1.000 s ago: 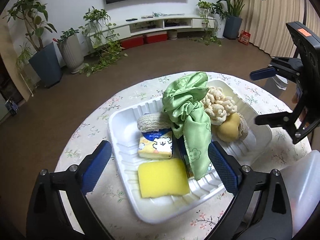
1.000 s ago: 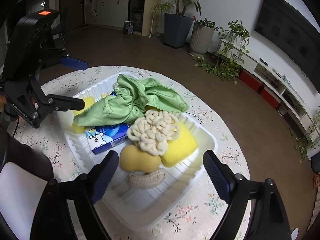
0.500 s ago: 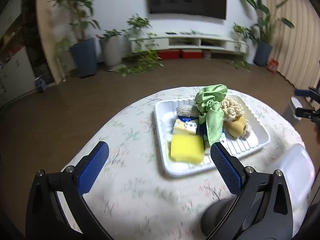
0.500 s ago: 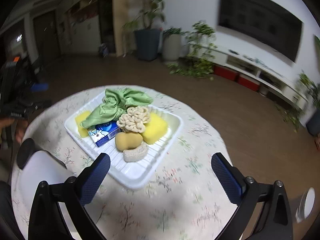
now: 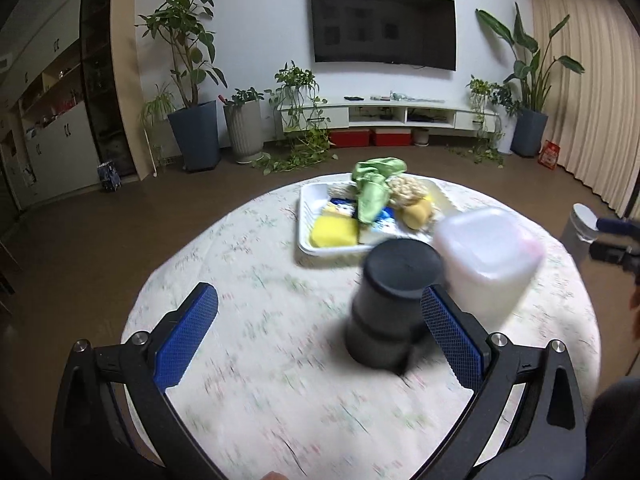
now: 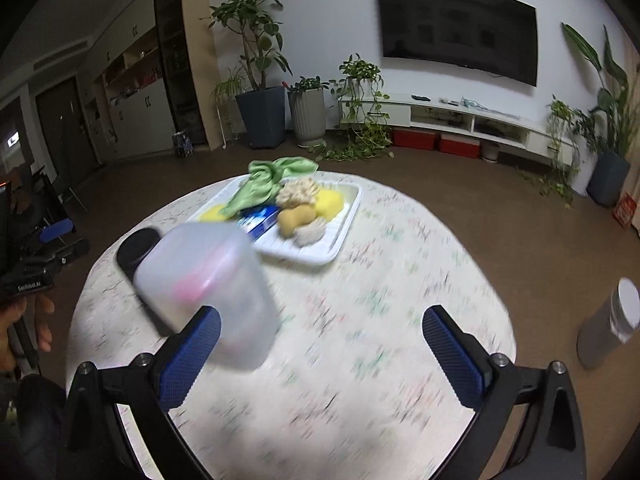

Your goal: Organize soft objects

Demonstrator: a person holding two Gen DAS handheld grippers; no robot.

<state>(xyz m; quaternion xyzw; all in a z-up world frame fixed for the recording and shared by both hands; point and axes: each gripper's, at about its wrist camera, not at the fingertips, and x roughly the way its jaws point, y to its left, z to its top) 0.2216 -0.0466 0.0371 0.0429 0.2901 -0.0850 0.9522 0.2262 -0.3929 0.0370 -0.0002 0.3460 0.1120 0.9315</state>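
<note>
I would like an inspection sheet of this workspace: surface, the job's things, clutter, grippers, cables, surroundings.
Surface: round table with floral cloth.
Job's things: white tray holds green cloth, yellow sponges, knitted scrubber, blue tissue pack.
Clutter: black cylinder and translucent tub beside the tray, blurred.
Grippers: left gripper open, empty; right gripper open, empty.
Cables: nothing seen.
Surroundings: wall TV, potted plants, metal bin on floor.

Round floral-cloth table (image 5: 248, 280): white tray (image 5: 305, 216), black cylinder (image 5: 390, 304), translucent tub (image 5: 488, 256)
</note>
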